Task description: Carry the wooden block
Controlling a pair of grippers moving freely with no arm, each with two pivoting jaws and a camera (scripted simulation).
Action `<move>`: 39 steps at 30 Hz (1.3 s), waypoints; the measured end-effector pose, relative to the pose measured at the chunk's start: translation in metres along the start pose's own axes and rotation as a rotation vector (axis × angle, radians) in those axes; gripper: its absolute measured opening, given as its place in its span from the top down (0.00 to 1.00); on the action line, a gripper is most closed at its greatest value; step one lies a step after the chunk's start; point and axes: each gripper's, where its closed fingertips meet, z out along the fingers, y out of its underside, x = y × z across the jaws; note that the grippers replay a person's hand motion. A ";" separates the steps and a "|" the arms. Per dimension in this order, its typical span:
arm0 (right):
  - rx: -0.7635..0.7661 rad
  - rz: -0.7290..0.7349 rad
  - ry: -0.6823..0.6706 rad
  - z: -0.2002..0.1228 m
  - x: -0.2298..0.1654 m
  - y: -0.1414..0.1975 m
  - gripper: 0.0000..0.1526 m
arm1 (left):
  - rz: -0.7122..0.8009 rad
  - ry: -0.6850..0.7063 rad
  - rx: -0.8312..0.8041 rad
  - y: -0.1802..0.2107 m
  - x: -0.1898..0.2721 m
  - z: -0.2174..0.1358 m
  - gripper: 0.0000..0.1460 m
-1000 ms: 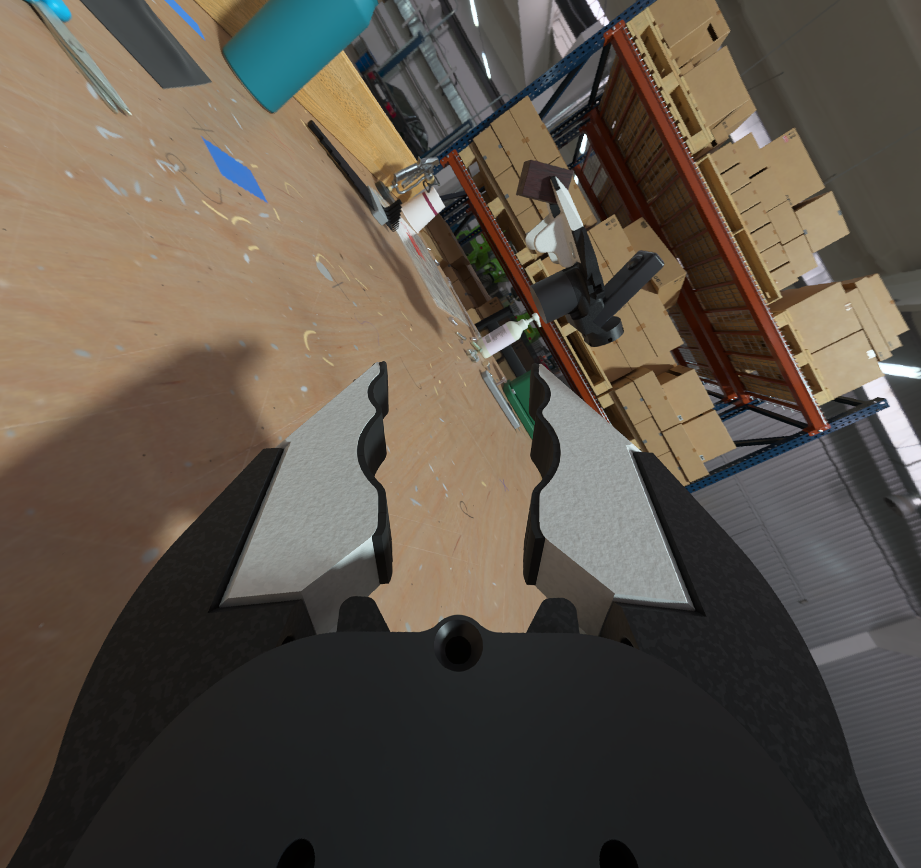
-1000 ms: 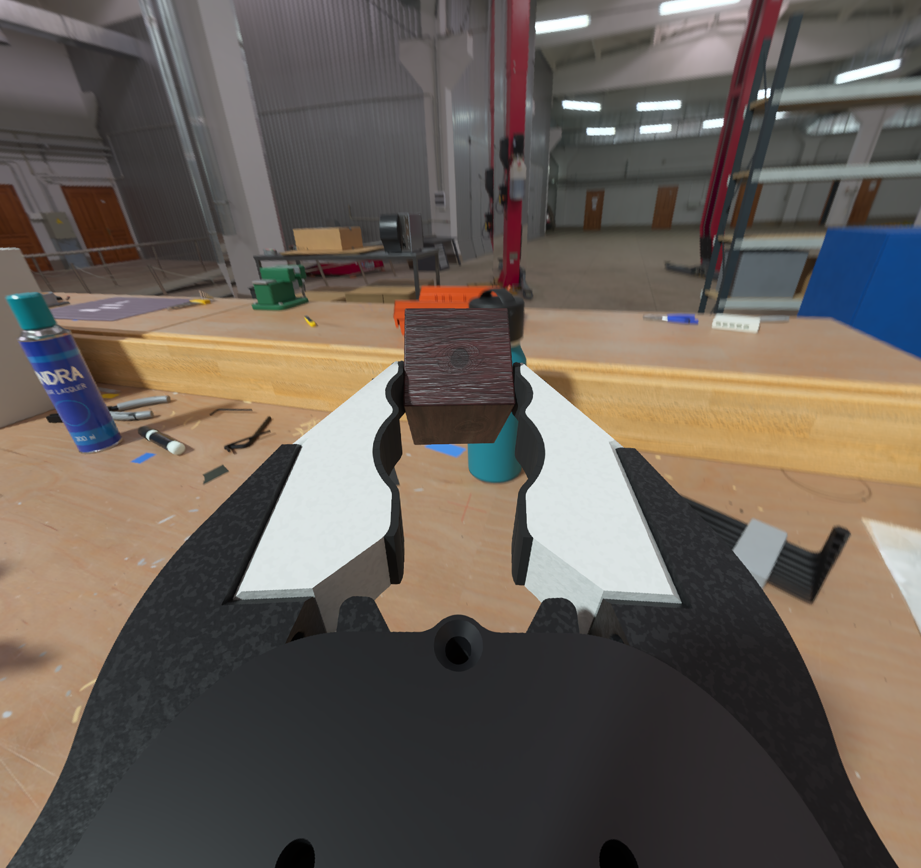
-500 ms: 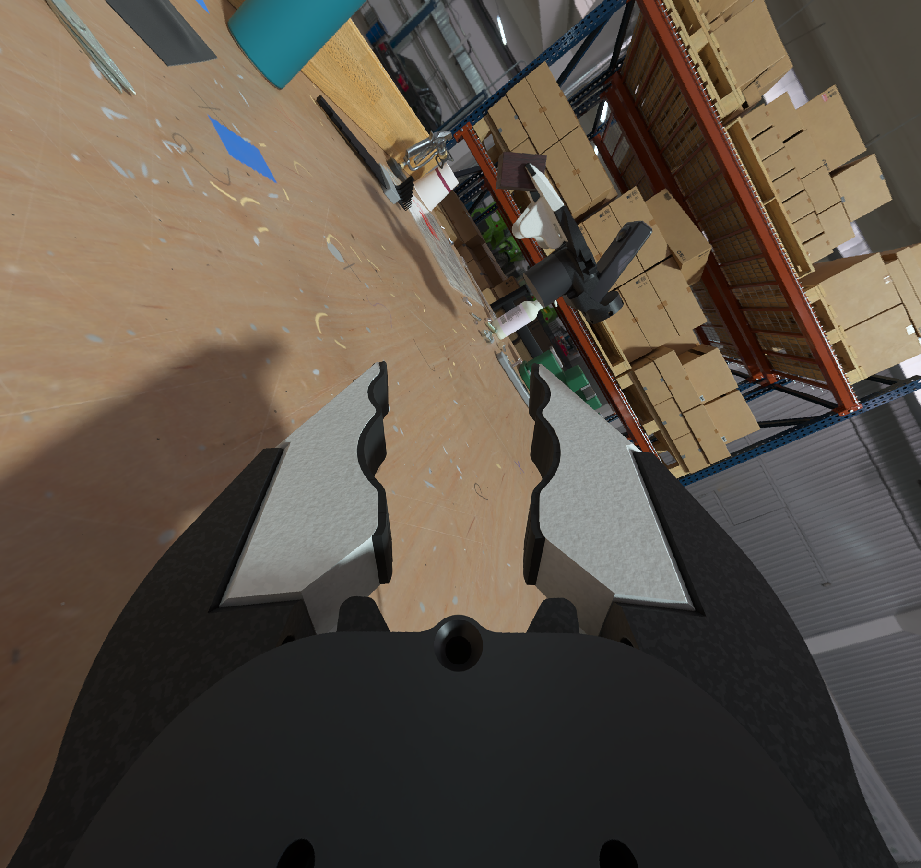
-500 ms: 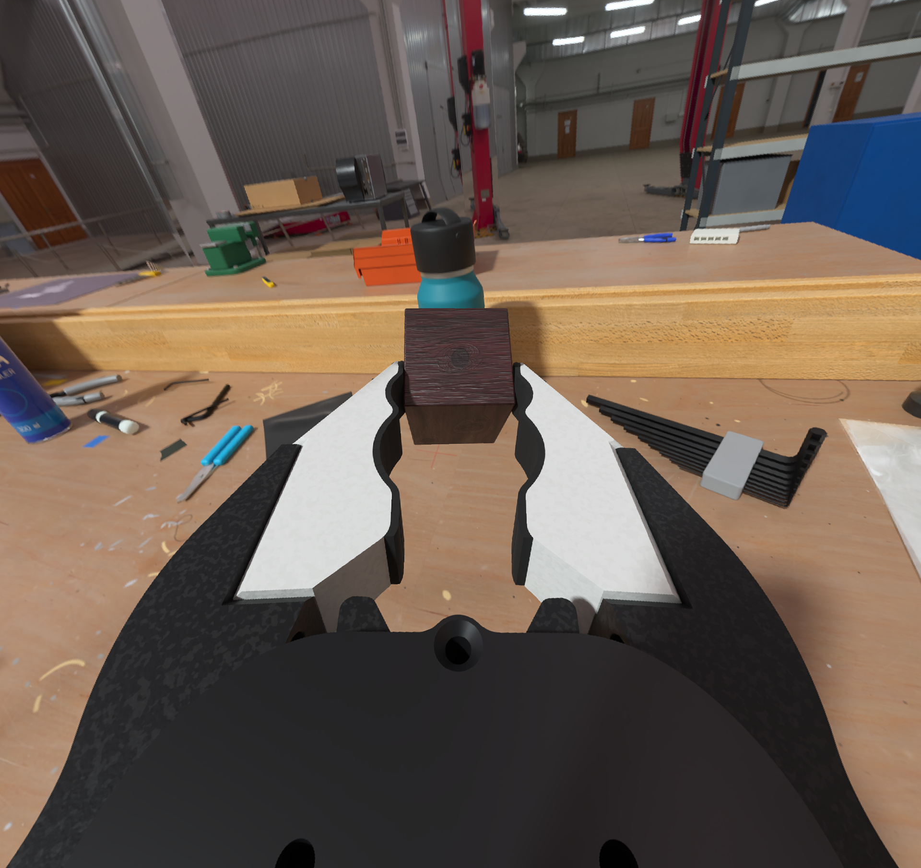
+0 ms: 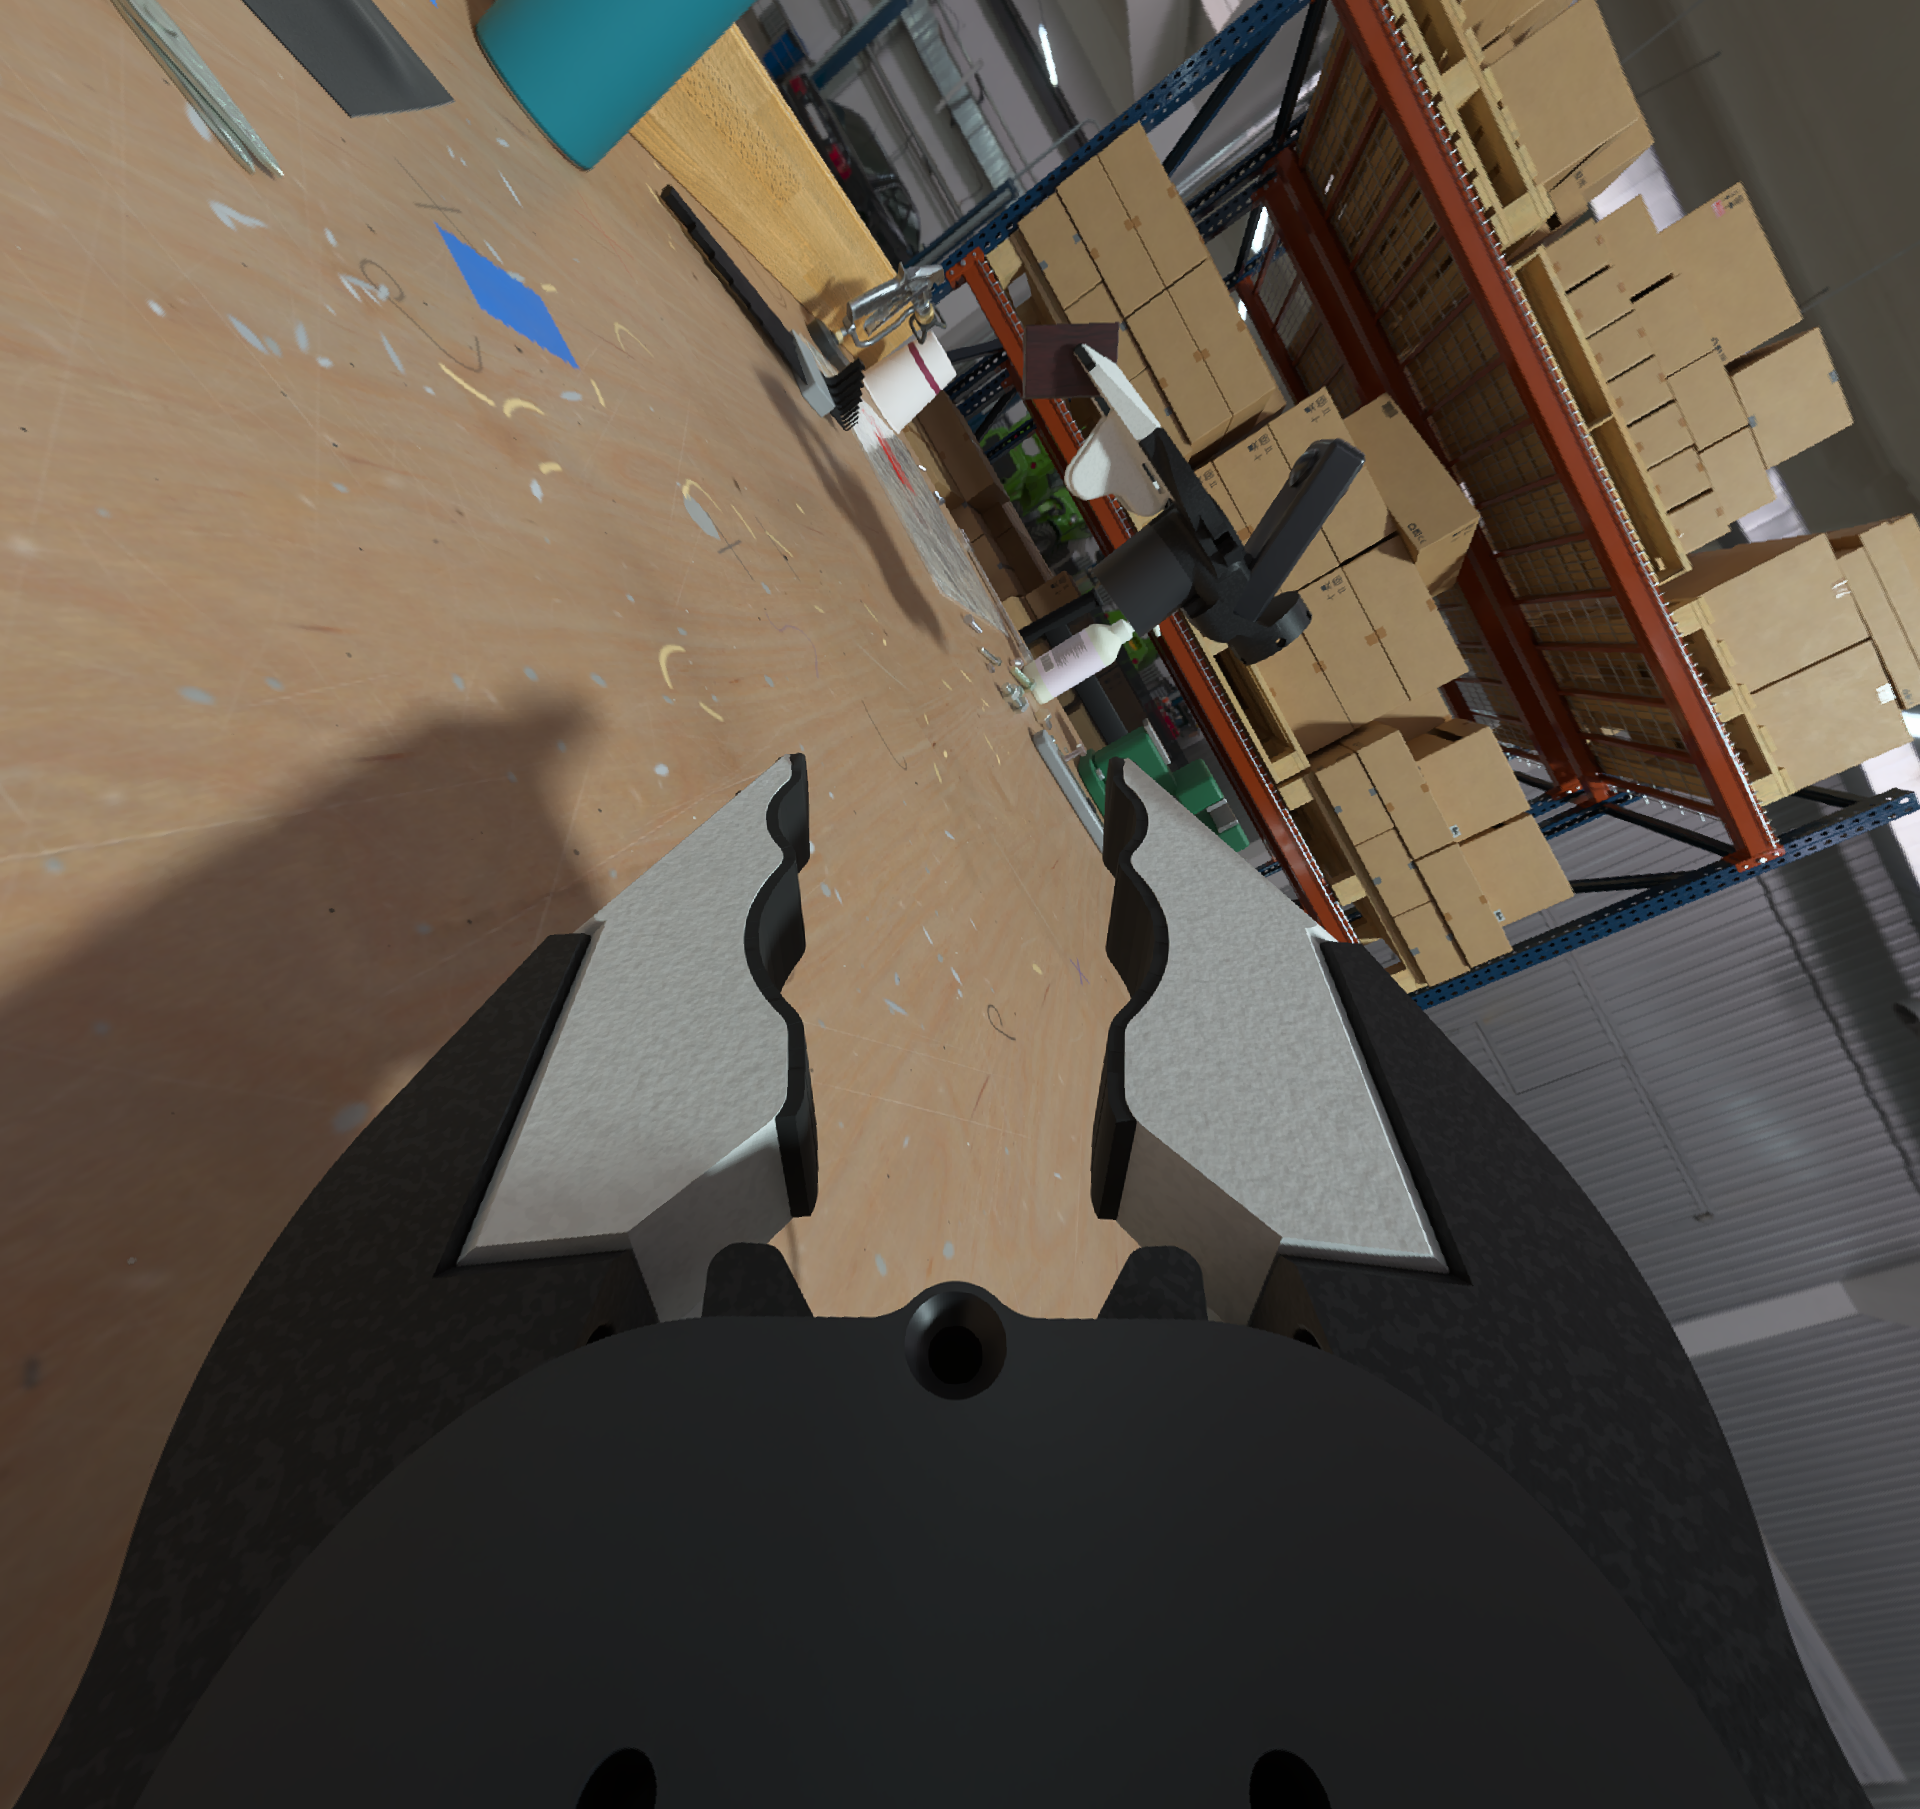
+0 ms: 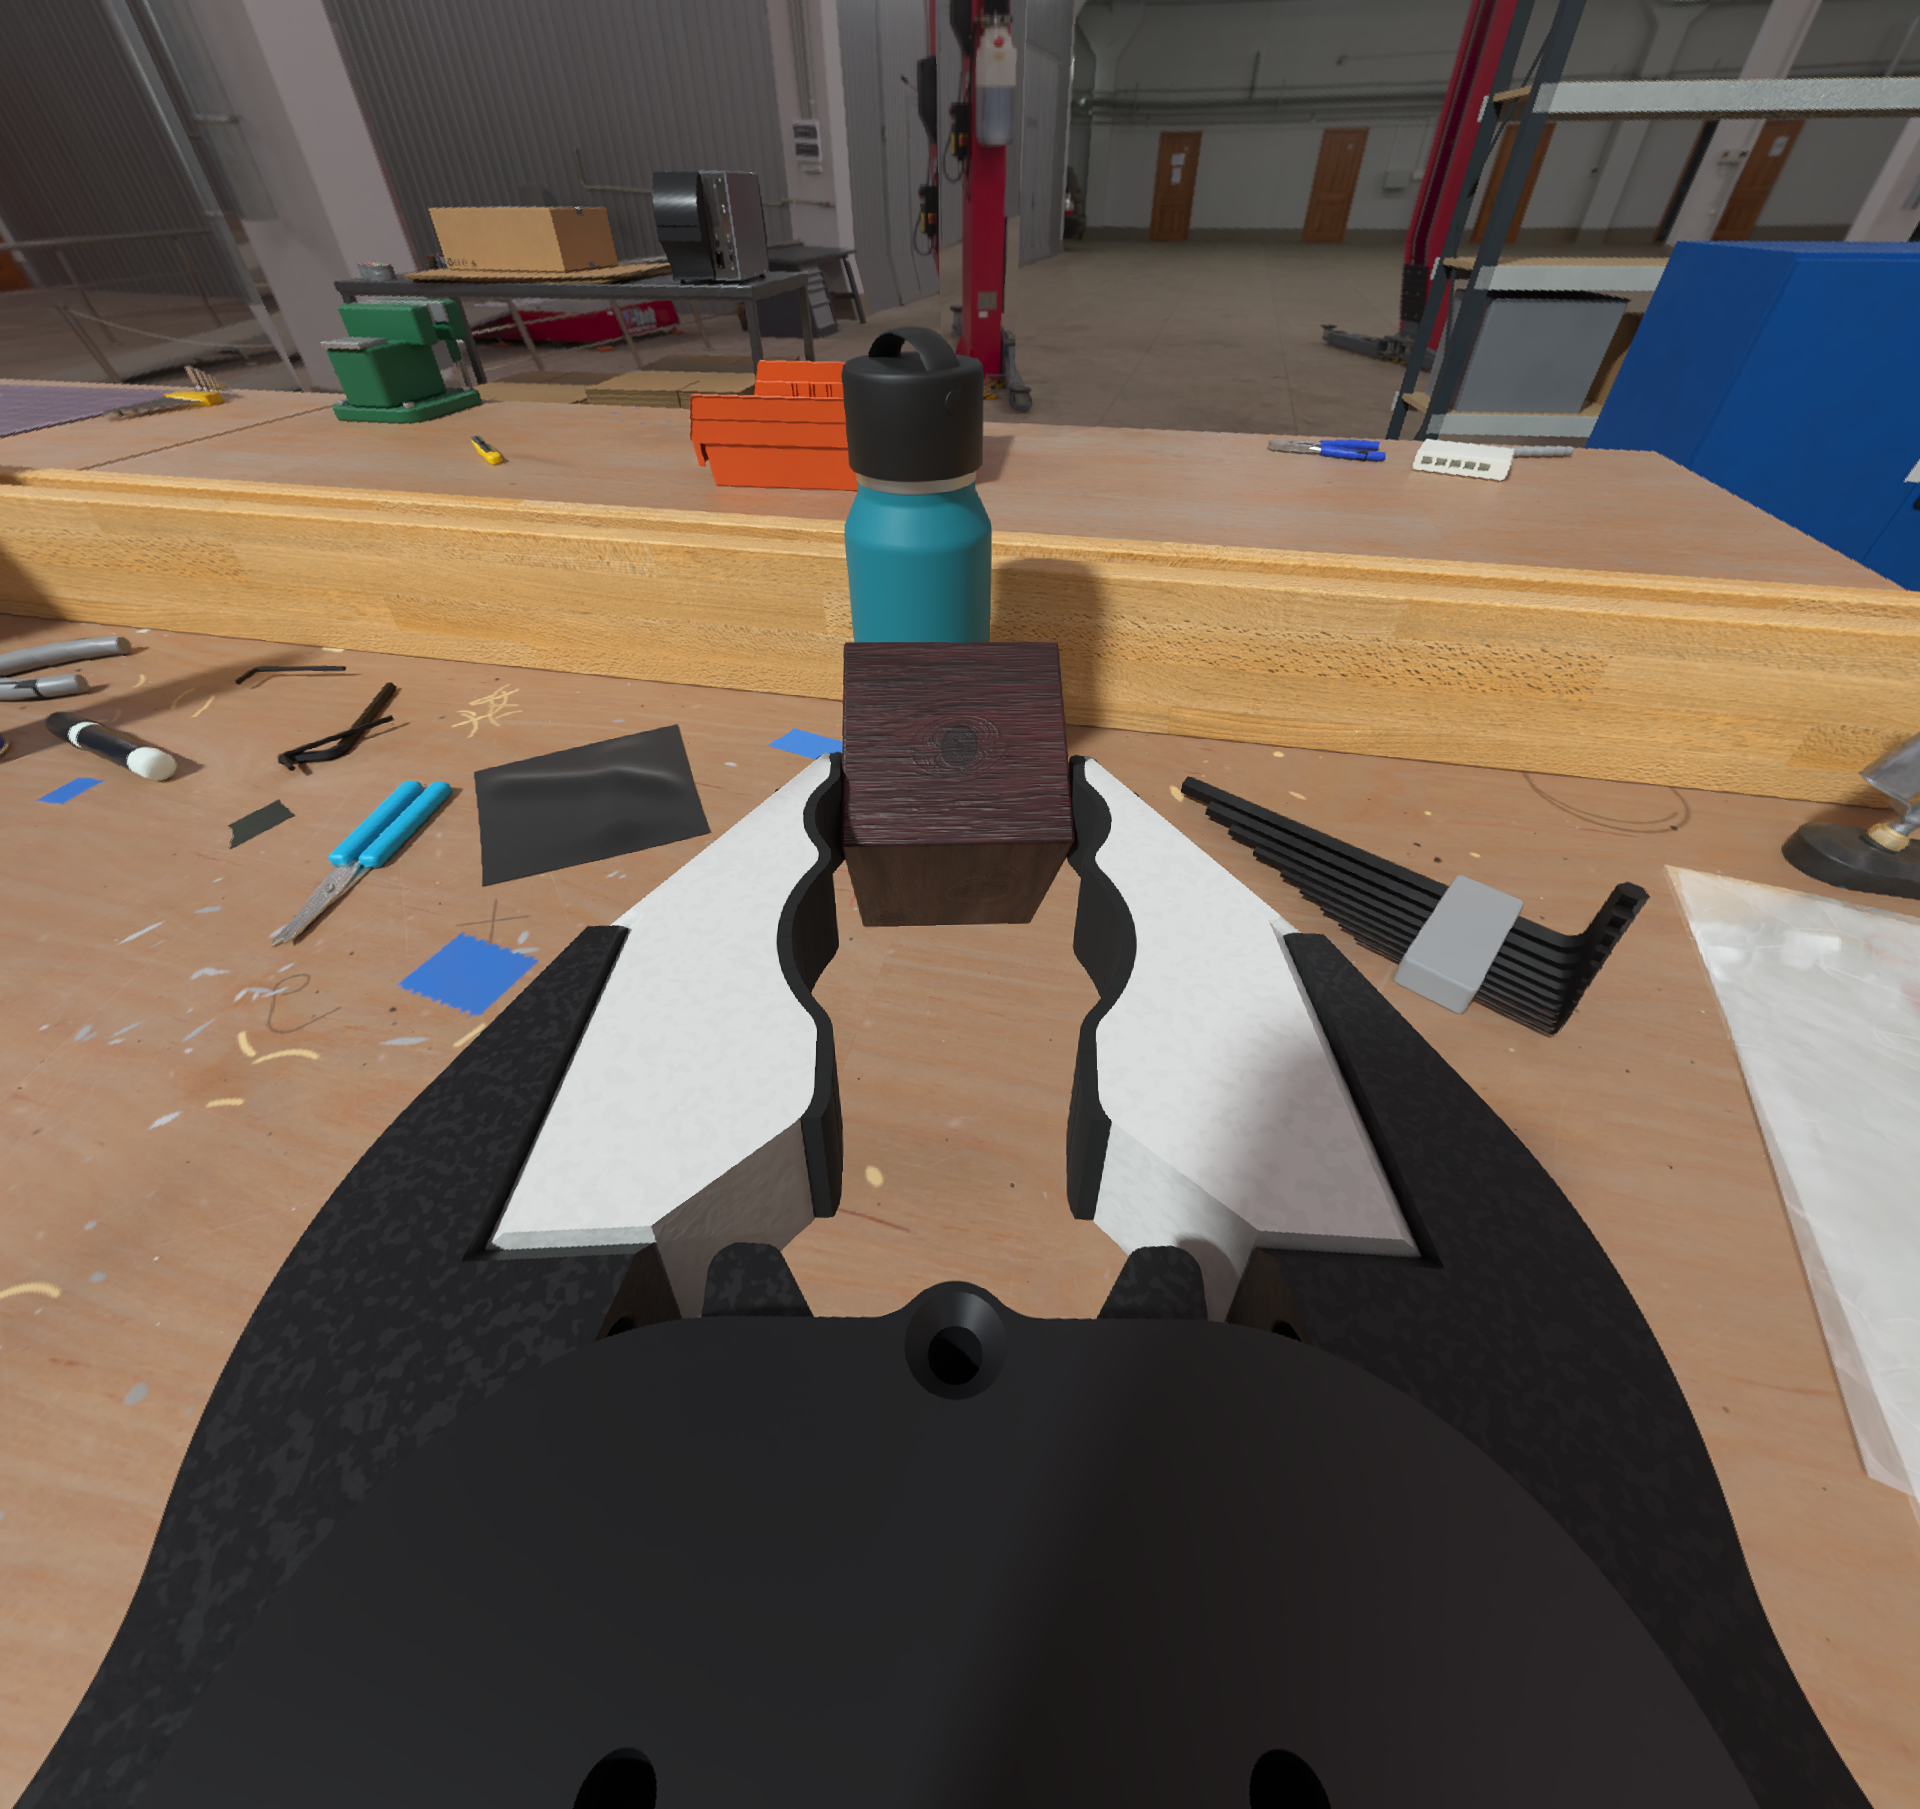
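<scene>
Teal bottle (image 6: 916,554) upright against raised wooden ledge (image 6: 1351,647); scissors (image 6: 364,850), black sheet (image 6: 587,803), hex-key set (image 6: 1434,912) scattered on bench (image 6: 156,1084).

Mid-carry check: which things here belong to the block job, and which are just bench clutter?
Part of the job:
- wooden block, off the bench
- right gripper, shut on it
- left gripper, open, holding nothing

Lying about:
- teal bottle
- hex key set
- scissors
- dark sheet
- marker

Dark brown grained wooden block (image 6: 954,772), teal bottle (image 6: 916,564) with black cap, blue-handled scissors (image 6: 358,850).
</scene>
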 end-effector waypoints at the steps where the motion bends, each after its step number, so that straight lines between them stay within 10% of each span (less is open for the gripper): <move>1: 0.002 0.001 0.000 0.000 0.000 -0.001 0.72 | 0.002 -0.002 -0.004 0.001 0.000 0.000 0.61; 39: 0.050 0.121 -0.054 -0.008 0.003 -0.011 0.72 | 0.026 -0.014 -0.052 0.009 -0.001 0.005 0.60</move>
